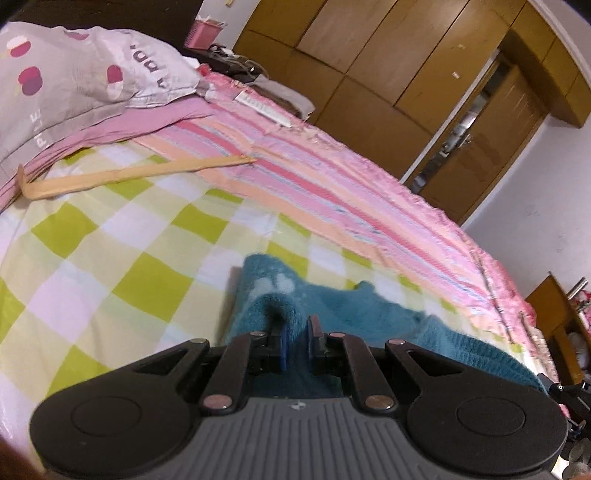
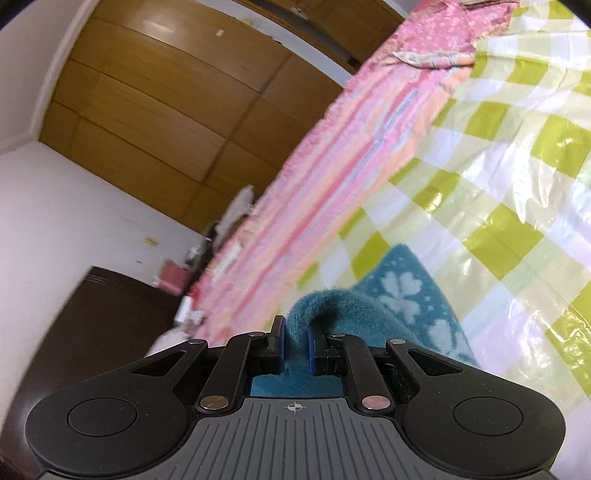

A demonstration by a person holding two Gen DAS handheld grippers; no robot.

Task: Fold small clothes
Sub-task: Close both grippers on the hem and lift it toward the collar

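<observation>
teal fleece, a small garment (image 1: pixel 343 306) printed with pale clover shapes, is pinched at two places above a bed, one fold in each of two hand-held grippers. the left gripper (image 1: pixel 295 332) has its blue-padded fingers pressed together on a bunched ridge of the cloth, and the rest of the garment trails off to the right over a green-and-white checked sheet (image 1: pixel 110 251). the right gripper (image 2: pixel 295 338) likewise clamps a hump of the same fleece (image 2: pixel 399 291), with the clover print plain beside its right finger.

only the left wrist view takes in the head of the bed: one grey pillow (image 1: pixel 74 74) with plum-coloured spots, one long wooden stick (image 1: pixel 129 177) lying across the sheet, one white comb-like strip (image 1: pixel 264 107) on the pink striped blanket (image 1: pixel 332 184), one pink basket (image 1: pixel 205 33) behind, and a doorway (image 1: pixel 469 122) set into the brown wardrobe (image 1: pixel 369 55).

only the right wrist view shows the glossy plastic sheen on the checked sheet (image 2: pixel 517 184), a dark wooden board (image 2: pixel 92 325), and a white wall (image 2: pixel 74 203) below the wardrobe panels (image 2: pixel 166 92). its far background is blurred.
</observation>
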